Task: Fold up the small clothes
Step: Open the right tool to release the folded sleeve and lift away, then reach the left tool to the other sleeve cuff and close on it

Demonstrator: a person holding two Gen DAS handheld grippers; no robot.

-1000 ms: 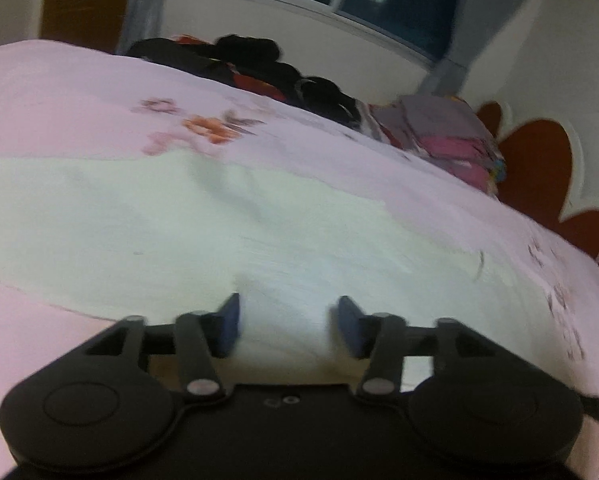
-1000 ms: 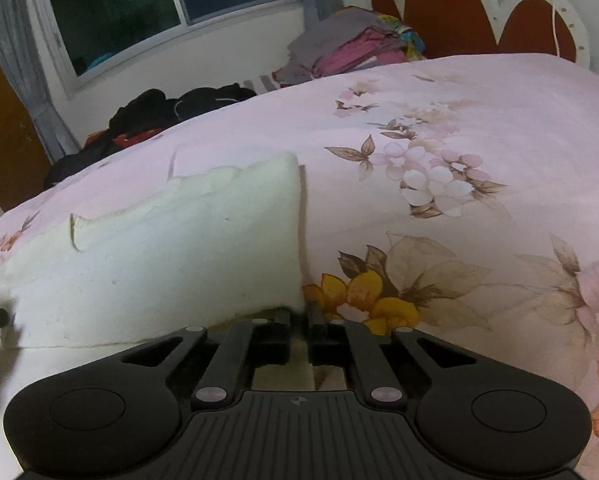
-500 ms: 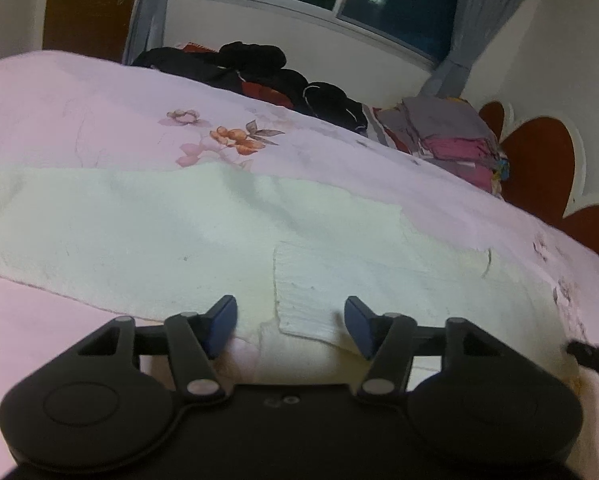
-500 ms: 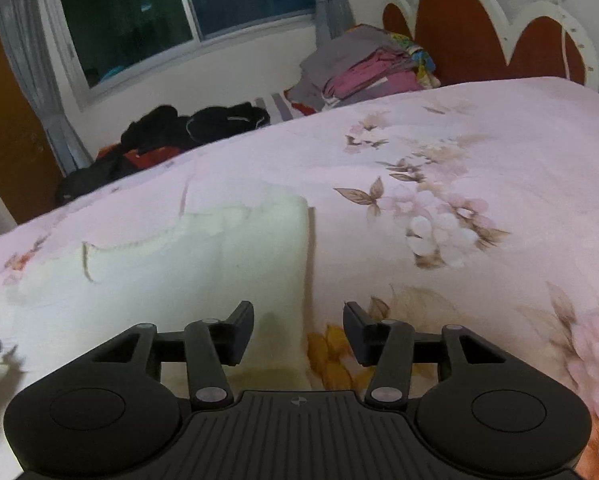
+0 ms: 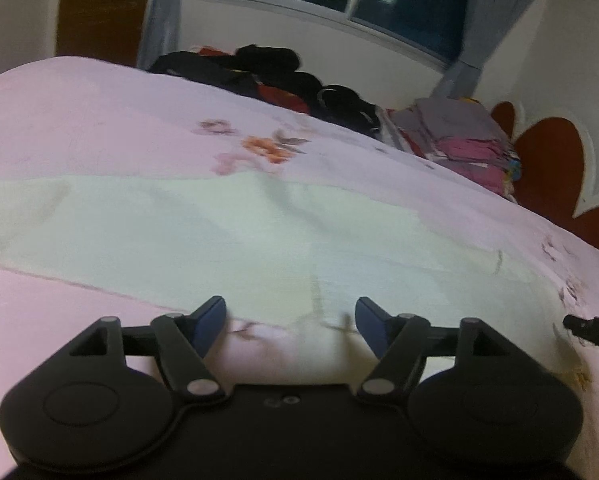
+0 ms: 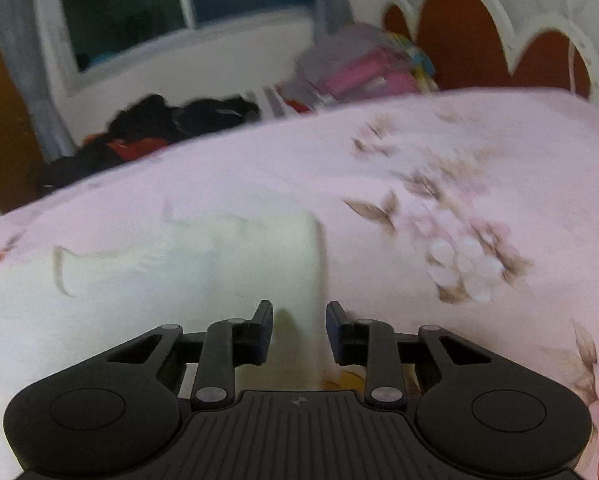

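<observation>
A cream-white garment [image 5: 235, 236] lies spread flat on the pink floral bedspread [image 5: 99, 120]. My left gripper [image 5: 290, 314] is open and empty, its fingers over the garment's near edge. In the right wrist view the same garment [image 6: 187, 272] lies folded with its right edge straight. My right gripper [image 6: 299, 316] is open, its jaws partly apart astride that right edge near the garment's near corner. Nothing is held. The right gripper's tip [image 5: 591, 326] shows at the right edge of the left wrist view.
A pile of dark clothes [image 5: 267, 76] lies along the bed's far side under the window. A stack of folded pink and grey clothes [image 5: 459, 140] sits by the red and white headboard [image 5: 555, 164]. The bedspread's floral stretch [image 6: 459, 240] lies right of the garment.
My right gripper let go of the garment's corner, opened wide, then narrowed somewhat over the garment's right edge. My left gripper stayed open and drew back towards the near edge.
</observation>
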